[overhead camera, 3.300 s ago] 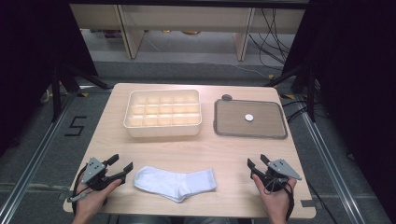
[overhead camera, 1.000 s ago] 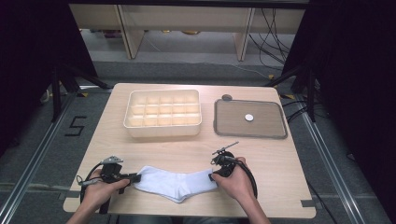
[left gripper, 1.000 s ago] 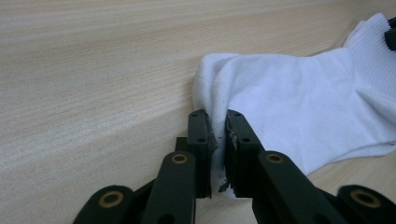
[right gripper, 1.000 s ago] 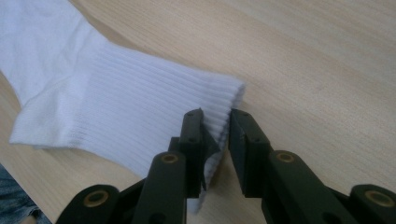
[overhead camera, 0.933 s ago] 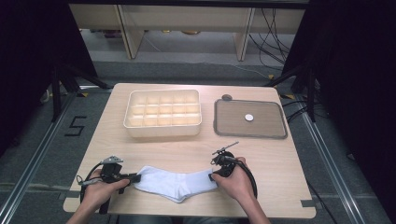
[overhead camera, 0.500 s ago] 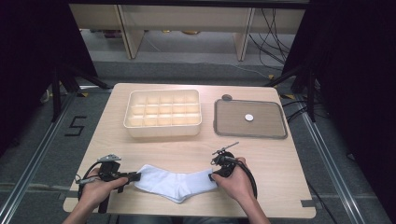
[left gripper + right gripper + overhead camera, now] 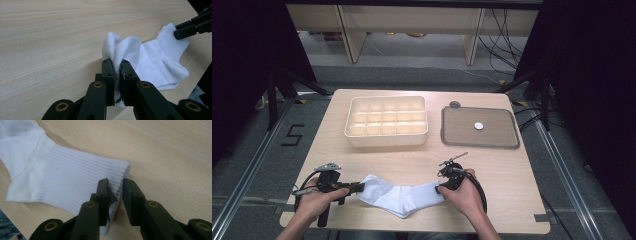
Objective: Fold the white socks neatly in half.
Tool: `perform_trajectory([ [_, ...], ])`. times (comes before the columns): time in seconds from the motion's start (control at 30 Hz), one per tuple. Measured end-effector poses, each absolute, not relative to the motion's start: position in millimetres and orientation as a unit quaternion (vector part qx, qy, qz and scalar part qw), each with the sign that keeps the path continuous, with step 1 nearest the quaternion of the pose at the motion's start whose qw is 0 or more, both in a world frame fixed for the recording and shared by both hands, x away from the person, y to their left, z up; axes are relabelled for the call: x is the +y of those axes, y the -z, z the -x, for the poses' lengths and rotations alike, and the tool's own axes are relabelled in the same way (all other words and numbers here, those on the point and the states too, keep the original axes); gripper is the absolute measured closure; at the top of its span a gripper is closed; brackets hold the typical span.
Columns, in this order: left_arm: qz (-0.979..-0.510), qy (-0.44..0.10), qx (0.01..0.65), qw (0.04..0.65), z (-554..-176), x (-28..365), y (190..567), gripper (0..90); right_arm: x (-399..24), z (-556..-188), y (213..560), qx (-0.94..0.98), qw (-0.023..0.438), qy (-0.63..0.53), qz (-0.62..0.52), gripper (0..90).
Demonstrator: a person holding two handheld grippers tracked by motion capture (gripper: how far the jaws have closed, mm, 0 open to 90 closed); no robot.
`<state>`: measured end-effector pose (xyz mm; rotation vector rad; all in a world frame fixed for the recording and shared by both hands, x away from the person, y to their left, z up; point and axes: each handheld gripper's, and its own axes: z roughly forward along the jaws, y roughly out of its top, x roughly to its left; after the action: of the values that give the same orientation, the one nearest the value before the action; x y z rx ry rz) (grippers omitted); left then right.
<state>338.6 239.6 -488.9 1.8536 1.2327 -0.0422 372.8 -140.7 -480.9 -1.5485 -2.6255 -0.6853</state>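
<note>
L tool is clamping the toe end of the white cotton ankle sock, jaws pressed together on bunched fabric, w/ the fold puffing up just ahead of its tips. R tool is sitting at the ribbed cuff edge: one jaw is touching the cuff, the other is standing apart w/ a visible gap, so it's straddling the hem, not yet pinching. The sock is lying flat on the light wood surface between both tools, stretched from L tool to R tool, near the person's edge.

Step in hand, judging by this: securing both ends of the sock before lifting or folding it. Next move is prob. calling for R tool to be closing fully on the cuff, catching both layers, then both lifting evenly so fabric isn't slipping out.

The cream plastic divided organiser box and the grey flat tray are sitting well ahead of both tools, untouched.
</note>
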Motion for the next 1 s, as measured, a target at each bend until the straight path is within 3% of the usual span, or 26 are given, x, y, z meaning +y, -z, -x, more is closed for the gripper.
perform_trajectory([
  [1.0, -0.739, 0.027, 0.488, 0.463, -342.2, 237.0, 474.0, 83.5, -135.2, -372.6, 481.9, -0.833, 0.02, 0.234, 0.5, 76.0],
])
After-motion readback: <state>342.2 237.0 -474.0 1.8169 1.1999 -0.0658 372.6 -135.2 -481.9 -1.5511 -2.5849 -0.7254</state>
